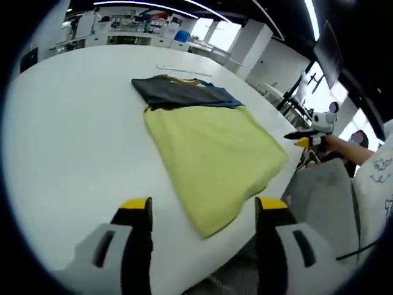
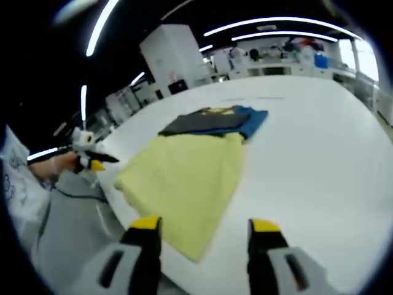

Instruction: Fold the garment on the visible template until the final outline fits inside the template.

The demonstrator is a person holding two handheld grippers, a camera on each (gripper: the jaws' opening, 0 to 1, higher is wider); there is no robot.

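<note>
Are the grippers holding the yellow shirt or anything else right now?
No, nothing. The left gripper and right gripper are both open and hang above the table. The yellow shirt lies flat, untouched.

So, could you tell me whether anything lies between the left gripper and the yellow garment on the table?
Nothing visible does. The left gripper is open above bare white table, and the yellow garment lies flat just ahead. The dark folded clothes sit beyond its far end.
</note>
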